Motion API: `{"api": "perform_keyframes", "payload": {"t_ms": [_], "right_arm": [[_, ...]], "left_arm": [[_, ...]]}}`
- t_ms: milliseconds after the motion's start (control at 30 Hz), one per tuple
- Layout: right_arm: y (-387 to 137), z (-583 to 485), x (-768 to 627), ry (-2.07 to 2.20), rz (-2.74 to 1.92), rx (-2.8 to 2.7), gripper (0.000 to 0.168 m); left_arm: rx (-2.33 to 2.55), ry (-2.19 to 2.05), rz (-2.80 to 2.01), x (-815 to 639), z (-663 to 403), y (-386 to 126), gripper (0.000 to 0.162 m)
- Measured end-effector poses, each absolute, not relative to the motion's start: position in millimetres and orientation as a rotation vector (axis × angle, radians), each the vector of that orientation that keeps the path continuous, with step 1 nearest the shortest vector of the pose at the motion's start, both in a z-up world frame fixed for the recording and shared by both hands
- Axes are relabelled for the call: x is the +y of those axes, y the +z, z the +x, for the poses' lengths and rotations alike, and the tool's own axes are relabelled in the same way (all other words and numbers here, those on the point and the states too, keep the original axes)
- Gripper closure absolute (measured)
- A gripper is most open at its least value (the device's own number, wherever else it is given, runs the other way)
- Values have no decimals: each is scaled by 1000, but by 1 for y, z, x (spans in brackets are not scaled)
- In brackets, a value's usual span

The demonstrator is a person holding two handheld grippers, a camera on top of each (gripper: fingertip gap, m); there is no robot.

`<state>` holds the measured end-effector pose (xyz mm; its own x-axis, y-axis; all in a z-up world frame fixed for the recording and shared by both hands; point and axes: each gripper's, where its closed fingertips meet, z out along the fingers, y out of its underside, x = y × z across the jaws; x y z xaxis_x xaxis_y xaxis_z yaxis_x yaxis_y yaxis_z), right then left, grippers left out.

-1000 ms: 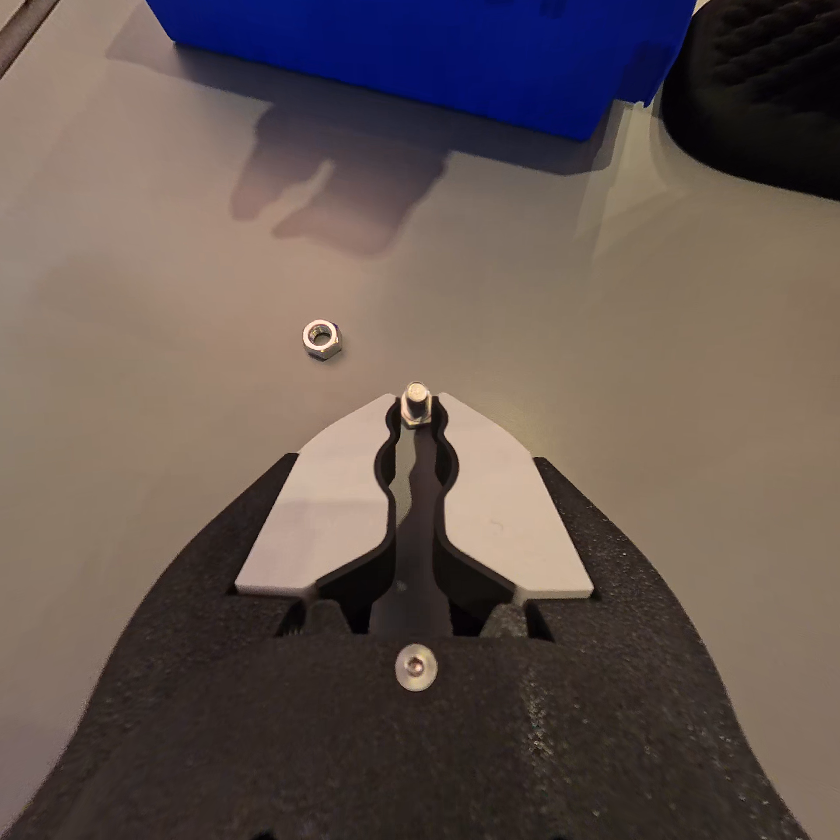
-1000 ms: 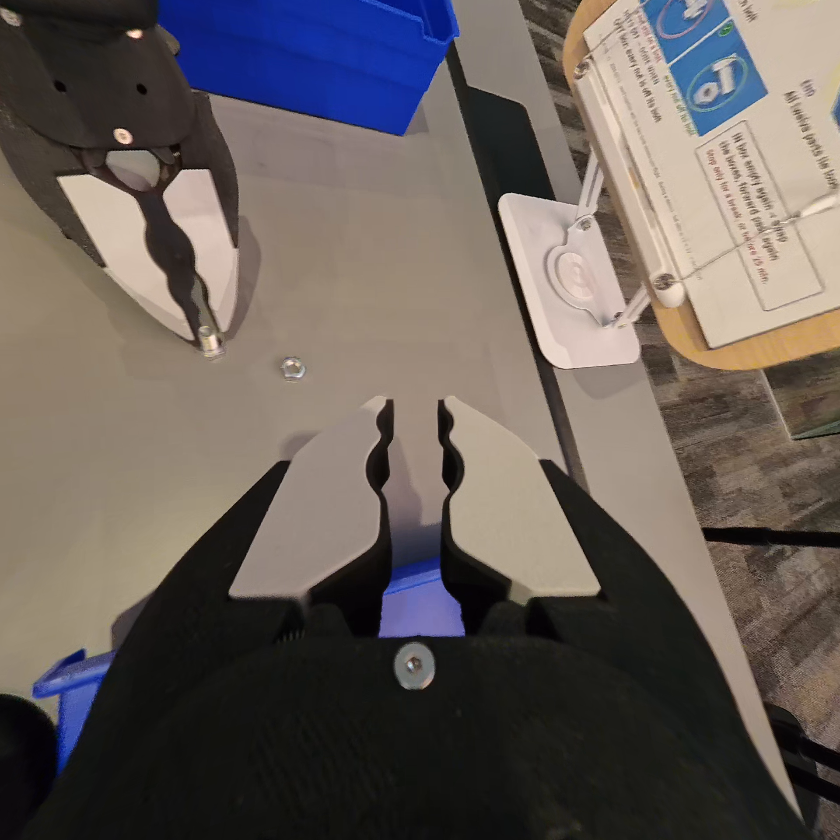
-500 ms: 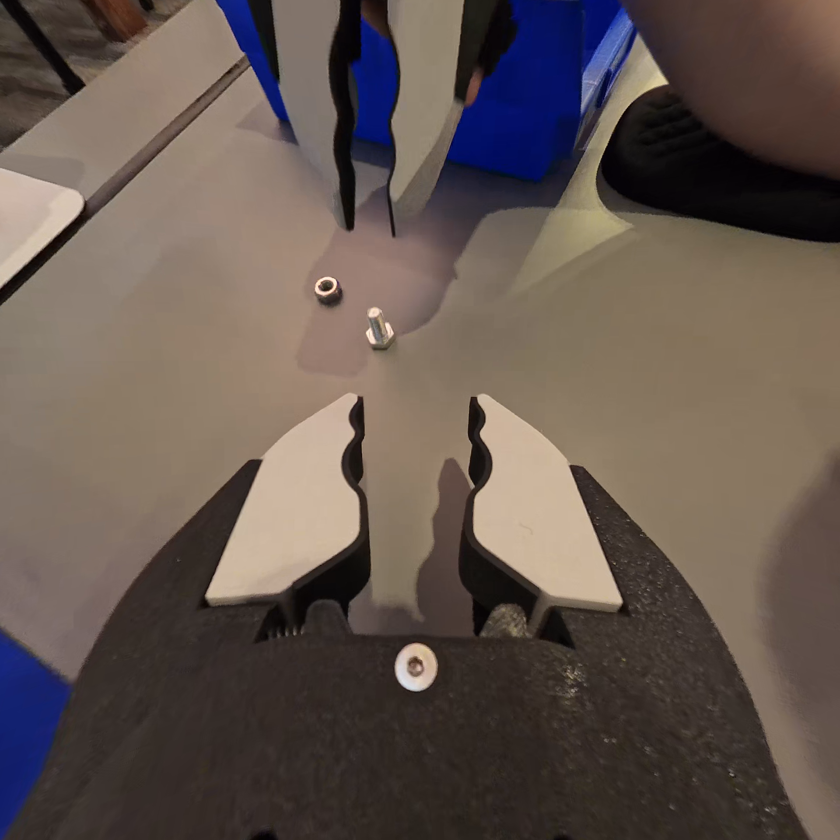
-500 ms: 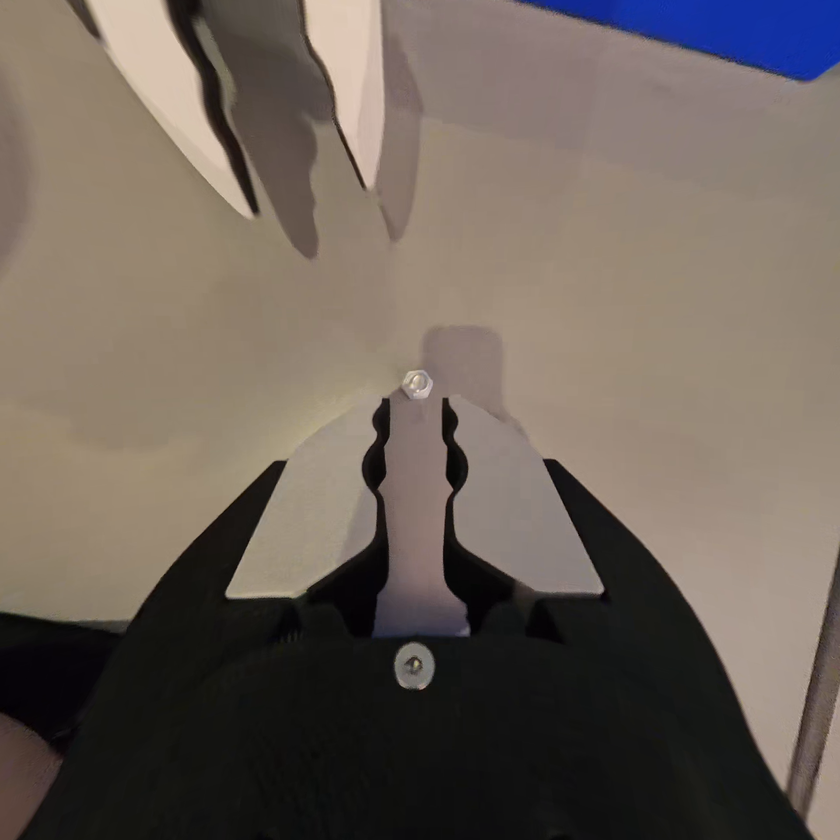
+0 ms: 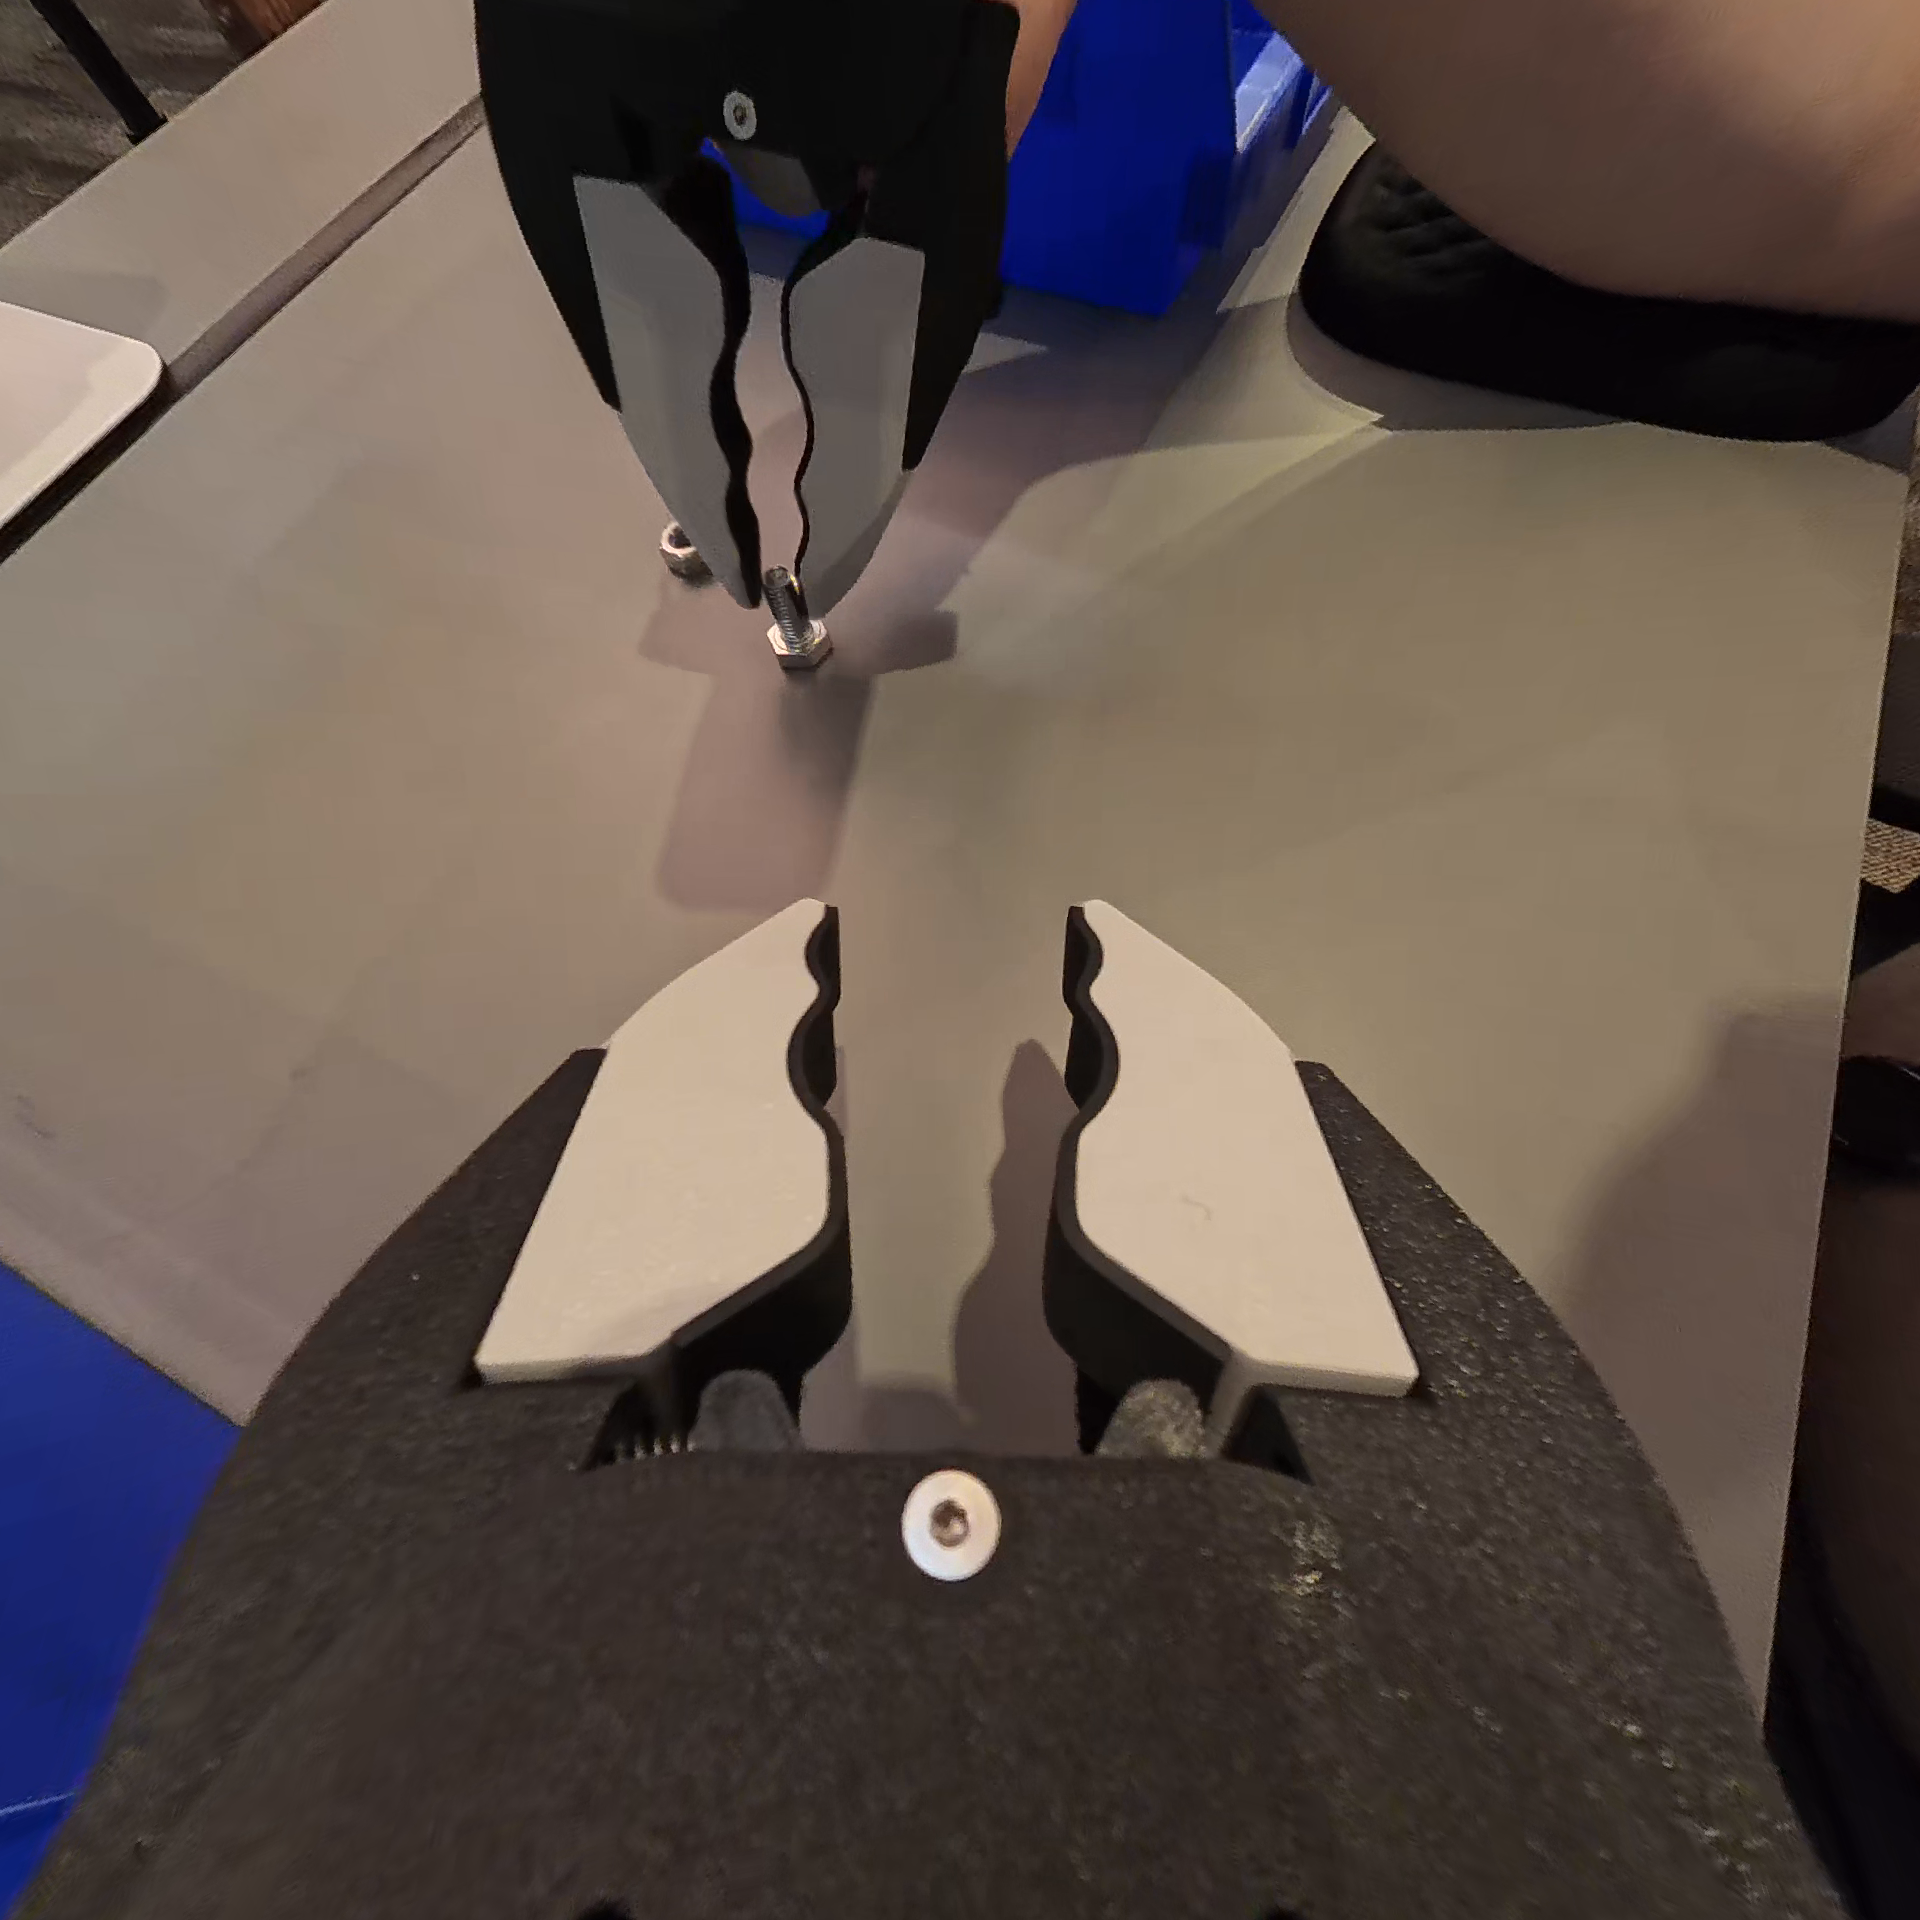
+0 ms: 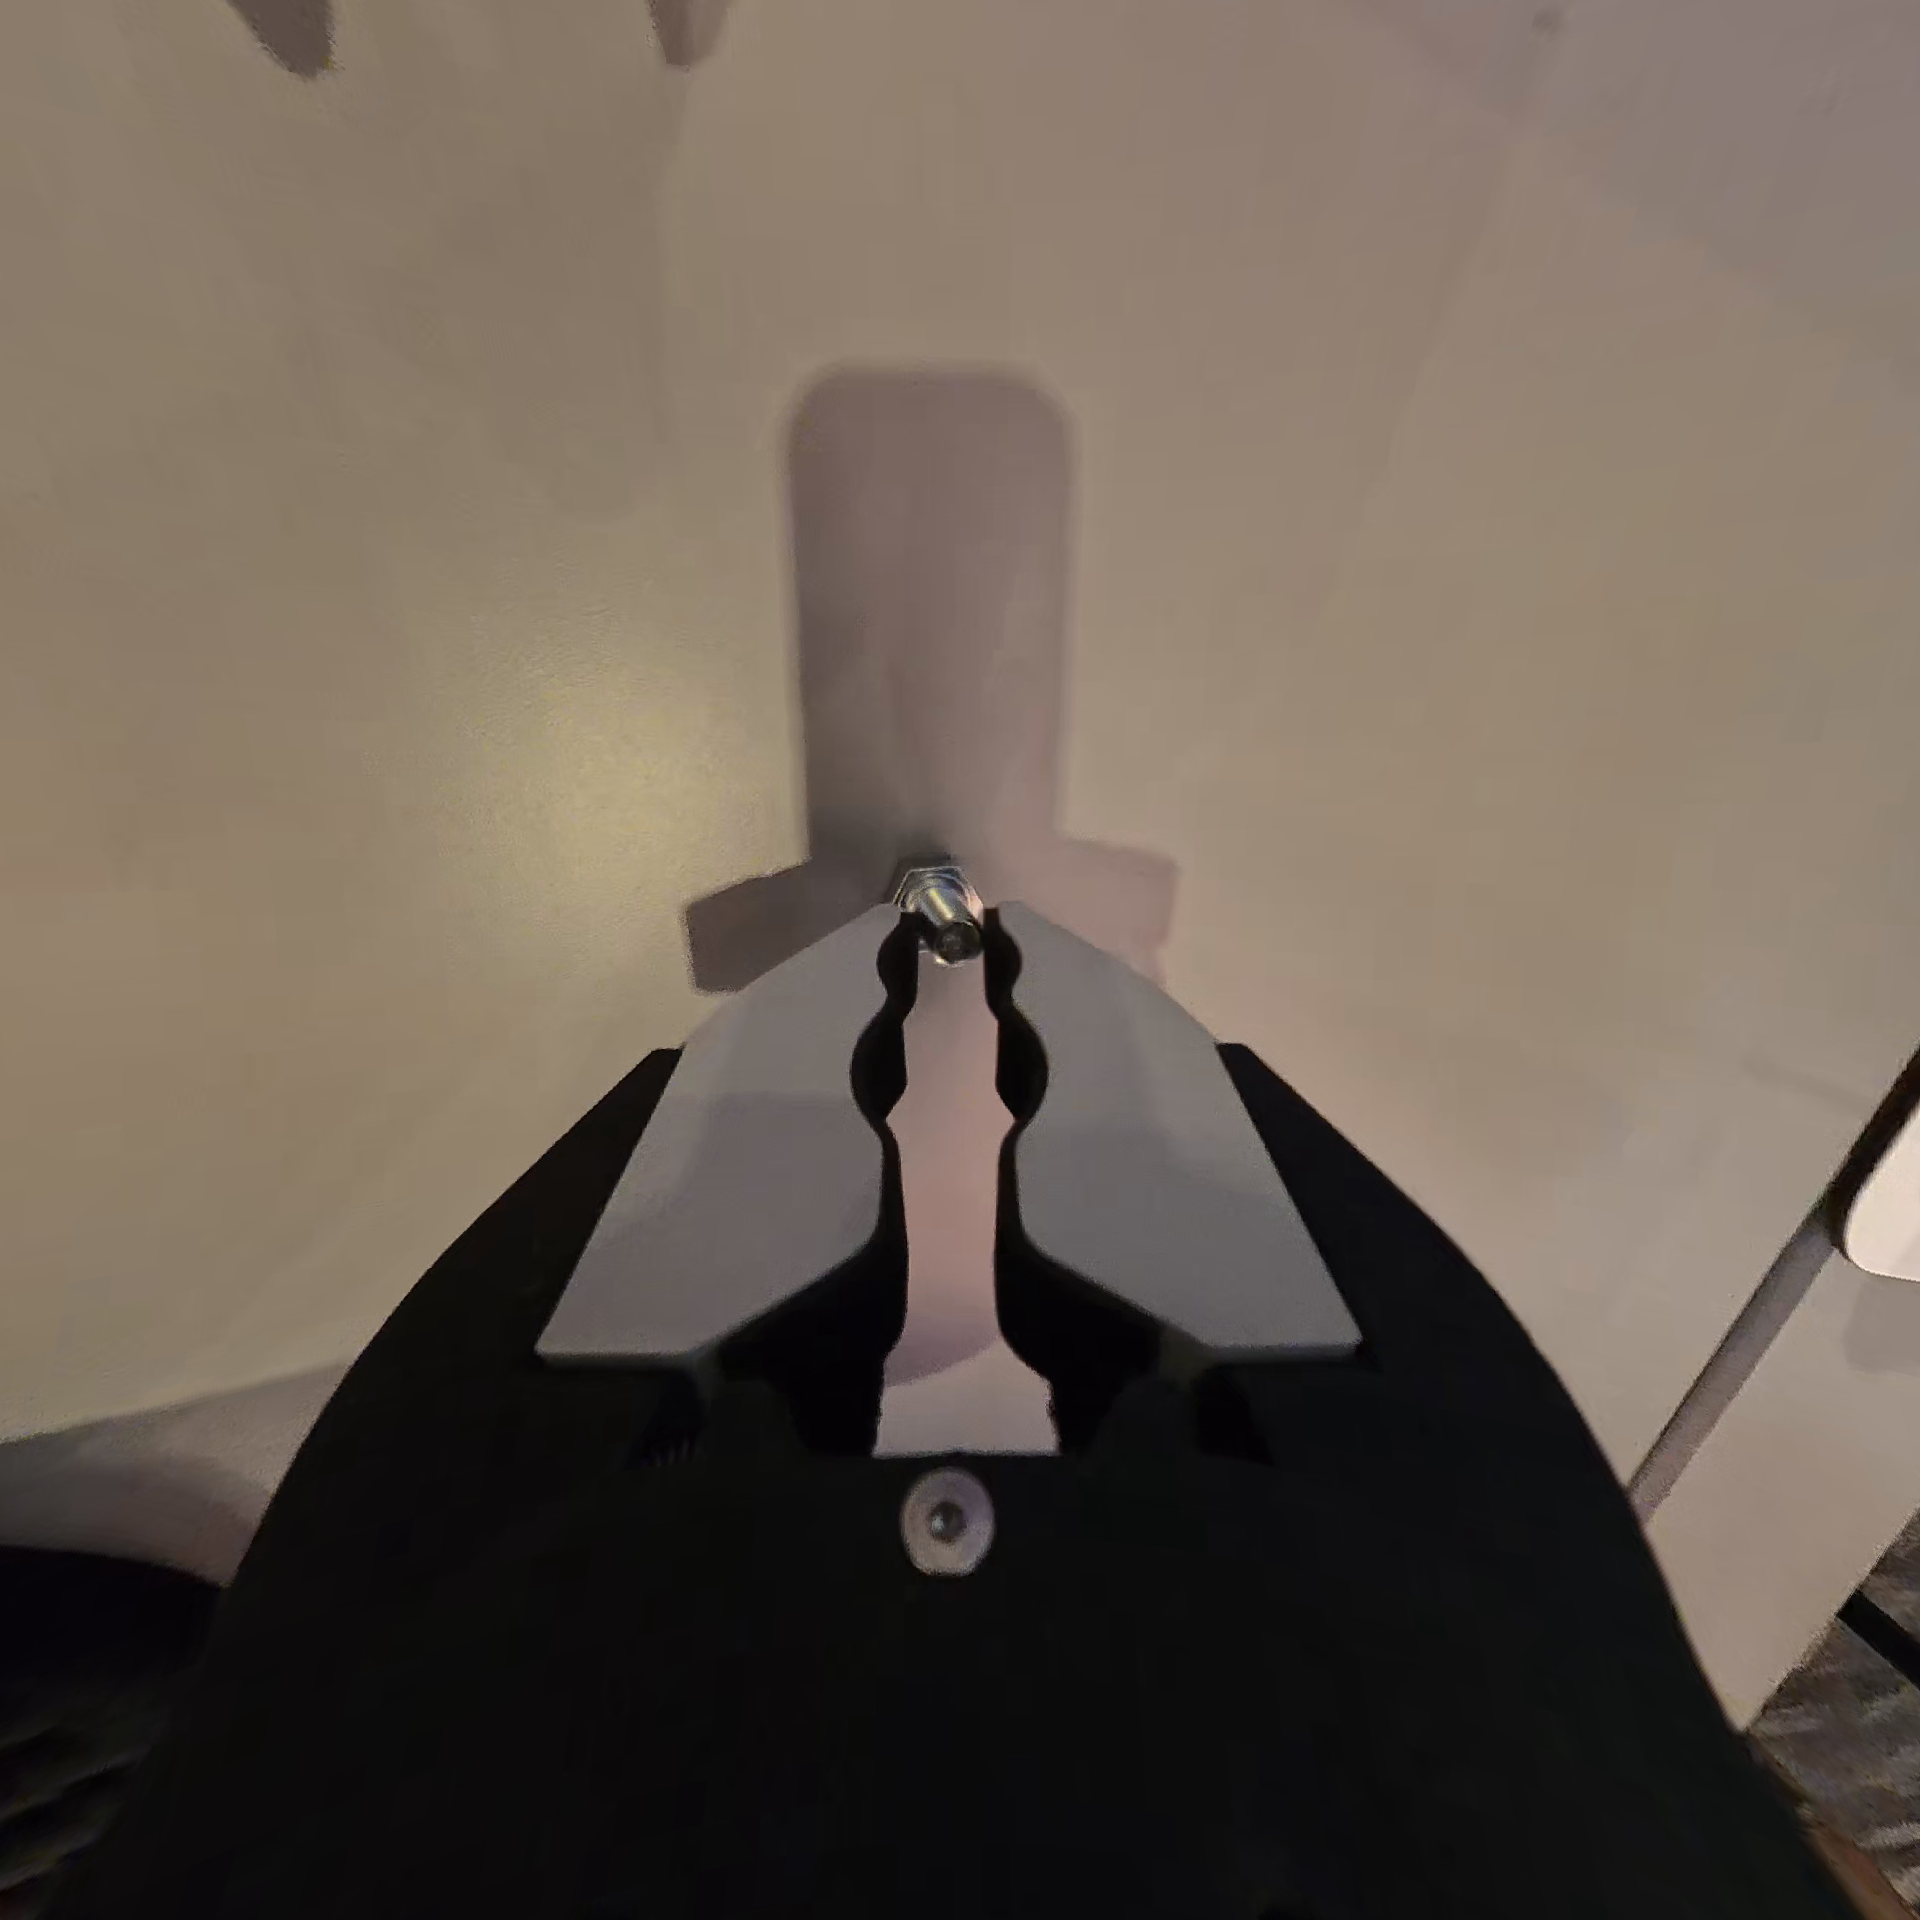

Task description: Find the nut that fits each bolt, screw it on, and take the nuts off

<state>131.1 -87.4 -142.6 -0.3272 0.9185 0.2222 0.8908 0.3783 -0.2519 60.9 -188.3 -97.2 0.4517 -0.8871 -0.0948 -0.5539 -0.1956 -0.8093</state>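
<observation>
A small silver bolt (image 5: 798,646) stands head down on the grey table (image 5: 1351,831). My right gripper (image 5: 781,597) comes down from above and is shut on its threaded shank; in the right wrist view the bolt (image 6: 948,928) sits between the tips of that gripper (image 6: 945,912). A silver nut (image 5: 677,551) lies on the table just left of the bolt, partly hidden behind a right finger. My left gripper (image 5: 951,920) is open and empty, low over the table, well short of the bolt.
A blue bin (image 5: 1122,156) stands behind the right gripper, and another blue bin (image 5: 83,1507) is at the lower left. A black pad (image 5: 1558,343) with a person's arm (image 5: 1610,135) on it is at the upper right. A white plate (image 5: 52,416) lies at the left edge. About 15 cm separates my left fingertips from my right. Measured from the fingertips, the white plate (image 5: 52,416) is 35 cm or so from the right gripper and 45 cm from the left.
My left gripper let go of the bolt, opened and drew back. My right gripper moved over the bolt, came down and closed on its shank.
</observation>
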Motion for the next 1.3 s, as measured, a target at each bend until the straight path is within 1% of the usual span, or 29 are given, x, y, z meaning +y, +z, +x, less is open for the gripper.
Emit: {"api": "perform_keyframes", "payload": {"t_ms": [233, 300, 467, 567, 667, 700, 900, 1100, 1300], "right_arm": [[-138, 132, -88, 147, -1601, -2308, 157], [-127, 133, -91, 190, -1611, -2286, 157], [-79, 131, -112, 374, -1585, -2189, 157], [-61, 135, -123, 385, -1564, -2180, 157], [-52, 137, -131, 373, -1523, -2193, 157], [-50, 137, -134, 381, -1505, -2198, 157], [-40, 130, -140, 424, -1514, -2154, 157], [-40, 123, -132, 340, -1549, -2106, 157], [-37, 121, -130, 354, -1572, -2067, 157]], "left_arm": [[1215, -523, -1880, -185, 61, -98, 123], [1197, -531, -1866, -180, 65, -95, 123], [1111, -549, -1796, -154, 88, -86, 119], [1072, -576, -1734, -141, 109, -79, 126], [1057, -605, -1644, -136, 128, -71, 125], [1060, -617, -1621, -136, 134, -68, 122], [1053, -551, -1580, -132, 141, -62, 119], [980, -347, -1466, -128, 135, -43, 129], [971, -400, -1504, -129, 138, -44, 132]]}}
